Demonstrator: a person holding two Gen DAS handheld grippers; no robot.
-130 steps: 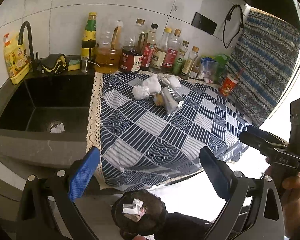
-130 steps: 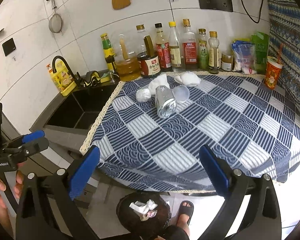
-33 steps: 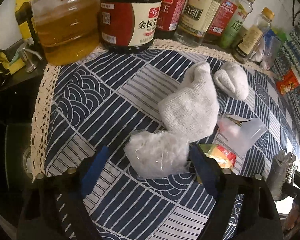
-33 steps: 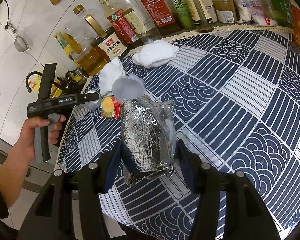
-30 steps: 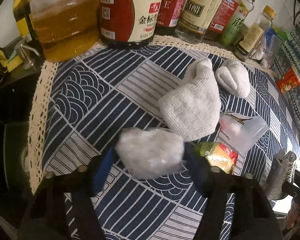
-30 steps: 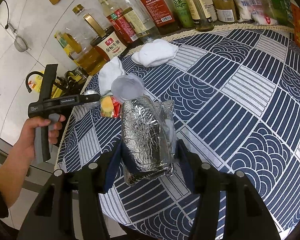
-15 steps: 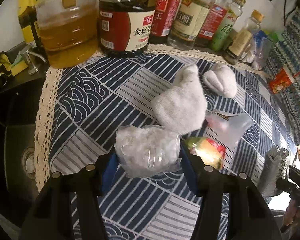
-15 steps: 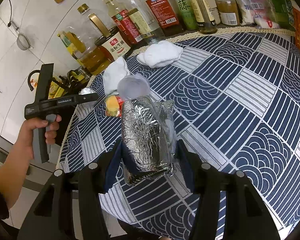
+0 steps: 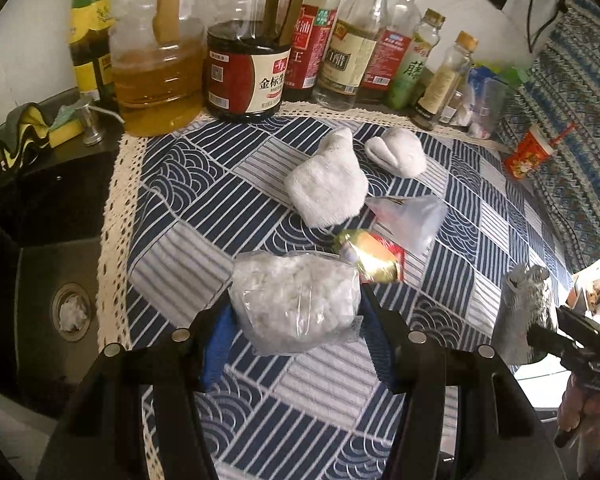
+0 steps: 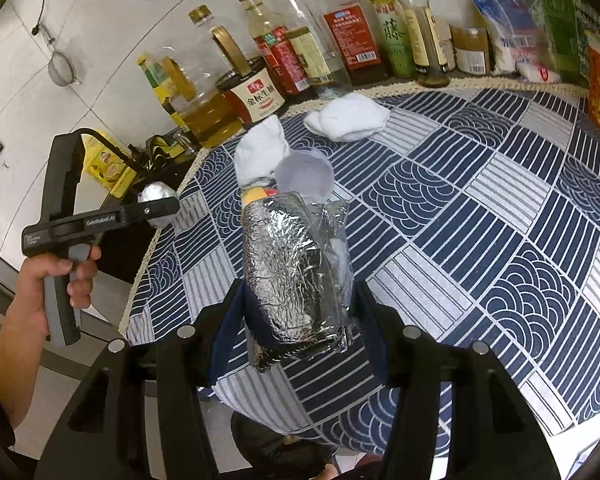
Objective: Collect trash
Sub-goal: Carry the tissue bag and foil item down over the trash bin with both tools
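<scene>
My left gripper (image 9: pixel 294 320) is shut on a clear plastic bag of crumpled white paper (image 9: pixel 296 296), held just above the blue patterned tablecloth (image 9: pixel 204 200). My right gripper (image 10: pixel 300 320) is shut on a silver foil bag (image 10: pixel 288 272), raised over the table's near edge. In the left wrist view the foil bag (image 9: pixel 520 312) shows at the far right. On the cloth lie a yellow-red wrapper (image 9: pixel 374 256), a clear plastic cup (image 9: pixel 412 220) on its side, and two white cloth lumps (image 9: pixel 328 188) (image 9: pixel 398 152).
Several sauce and oil bottles (image 9: pixel 244 64) line the back wall. A dark sink (image 9: pixel 40 280) with a tissue in its drain (image 9: pixel 72 312) lies left of the table. A red paper cup (image 9: pixel 526 154) stands at the back right. A dark bin (image 10: pixel 276 448) sits below the table's front edge.
The left jaws closed on the plastic bag, then lifted it off the cloth and drew it back. The right gripper rose slightly with the foil bag.
</scene>
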